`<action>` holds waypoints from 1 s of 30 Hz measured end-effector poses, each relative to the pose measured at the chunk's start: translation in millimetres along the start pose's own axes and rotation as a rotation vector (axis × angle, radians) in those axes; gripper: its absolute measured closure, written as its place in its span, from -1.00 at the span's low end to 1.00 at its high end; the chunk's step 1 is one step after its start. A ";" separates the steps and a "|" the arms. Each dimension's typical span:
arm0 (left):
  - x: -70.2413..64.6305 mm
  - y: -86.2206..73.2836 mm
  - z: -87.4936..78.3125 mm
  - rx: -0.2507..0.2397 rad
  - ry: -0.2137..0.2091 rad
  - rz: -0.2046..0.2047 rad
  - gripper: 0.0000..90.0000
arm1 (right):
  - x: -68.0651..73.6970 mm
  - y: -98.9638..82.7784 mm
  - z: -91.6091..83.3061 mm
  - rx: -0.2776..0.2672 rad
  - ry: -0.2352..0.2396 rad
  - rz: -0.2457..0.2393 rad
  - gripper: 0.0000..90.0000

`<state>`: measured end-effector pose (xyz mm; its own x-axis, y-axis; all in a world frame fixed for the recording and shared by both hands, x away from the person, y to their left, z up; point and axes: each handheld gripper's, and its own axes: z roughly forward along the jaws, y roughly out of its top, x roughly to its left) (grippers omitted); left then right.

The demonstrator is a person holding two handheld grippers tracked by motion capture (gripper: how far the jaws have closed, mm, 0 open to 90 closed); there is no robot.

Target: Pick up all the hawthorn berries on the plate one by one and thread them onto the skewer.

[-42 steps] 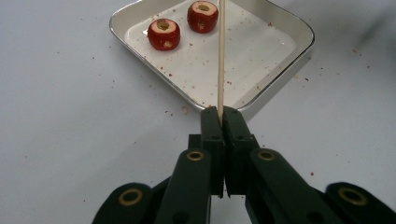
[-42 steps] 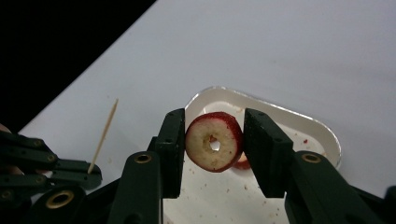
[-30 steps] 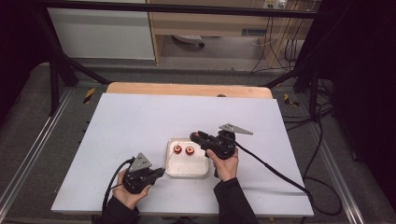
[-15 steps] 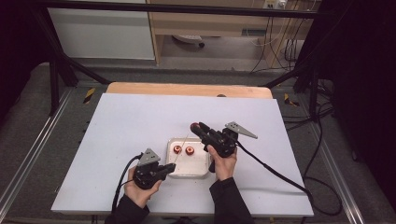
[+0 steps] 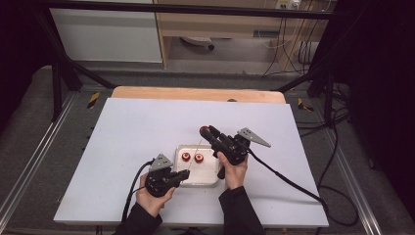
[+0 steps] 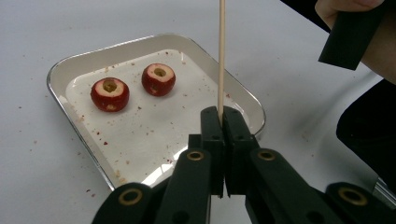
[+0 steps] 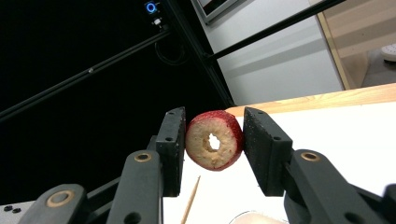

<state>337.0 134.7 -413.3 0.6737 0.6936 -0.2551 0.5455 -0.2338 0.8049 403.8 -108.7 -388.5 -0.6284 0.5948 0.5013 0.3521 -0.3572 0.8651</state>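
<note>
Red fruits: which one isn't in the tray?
The fruit clamped in the right gripper, lifted above the table. The other two fruits lie side by side in the tray.

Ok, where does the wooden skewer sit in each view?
High view: skewer, a faint thin line near centre, rising from the left gripper over the tray.
Left gripper view: upright at centre, from the shut jaws to the top edge.
Right gripper view: its tip at the bottom edge, left of centre.
Landmark: the tray, shared by the high and left gripper views.
</note>
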 end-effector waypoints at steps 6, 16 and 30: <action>0.3 0.8 -0.1 -0.001 -0.005 -0.008 0.96 | 0.0 -2.1 0.4 0.000 0.008 -0.012 0.35; 0.9 1.9 1.2 -0.010 -0.011 -0.026 0.96 | 0.6 -5.2 0.6 0.001 0.019 -0.035 0.35; -1.4 2.6 4.2 -0.037 -0.009 -0.045 0.96 | 2.3 -10.3 0.0 0.024 0.031 -0.044 0.35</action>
<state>339.6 130.3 -413.0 0.6537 0.6966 -0.2958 0.5565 -0.1776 0.8116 398.7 -103.6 -396.3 -0.6650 0.5867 0.4622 0.3399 -0.3133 0.8867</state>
